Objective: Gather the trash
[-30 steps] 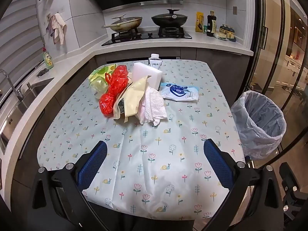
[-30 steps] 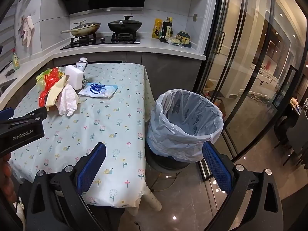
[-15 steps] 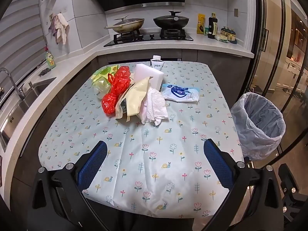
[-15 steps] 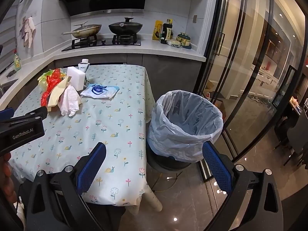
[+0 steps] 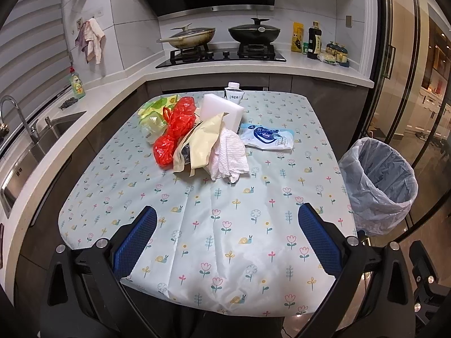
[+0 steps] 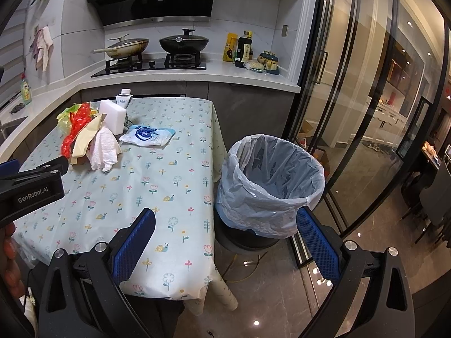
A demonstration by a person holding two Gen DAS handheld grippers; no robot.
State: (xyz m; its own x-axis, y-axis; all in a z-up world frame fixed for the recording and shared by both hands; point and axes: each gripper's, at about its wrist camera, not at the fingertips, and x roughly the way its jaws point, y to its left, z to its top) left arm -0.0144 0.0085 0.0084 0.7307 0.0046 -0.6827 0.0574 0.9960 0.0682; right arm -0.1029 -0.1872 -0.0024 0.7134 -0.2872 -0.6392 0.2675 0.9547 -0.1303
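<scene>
Room: kitchen, stove (image 5: 222, 53) and two lidded pans along the far counter (image 5: 324, 69), sink (image 5: 33, 143) at 9 o'clock, glass doors (image 6: 366, 107) at 3 o'clock
Surface: table (image 5: 225, 225) under a flowered cloth, near half bare, near edge just below the left gripper
Trash: heaped at 12 o'clock on the far half; red bag (image 5: 176, 129), green bag (image 5: 153, 112), beige paper (image 5: 203, 143), white tissue (image 5: 229, 155), white block (image 5: 222, 111), small carton (image 5: 234, 94) behind it, blue-white packet (image 5: 267, 139) just to the right, apart from the heap
Bin: lined trash bin (image 6: 270, 186) on the floor at 3 o'clock of the table, beside its right edge, mouth open
Left gripper (image 5: 225, 242): above the near table edge, pointed at the heap, fingers spread wide, holding nothing
Right gripper (image 6: 222, 250): over the table's right corner and the bin, fingers wide apart, nothing between
</scene>
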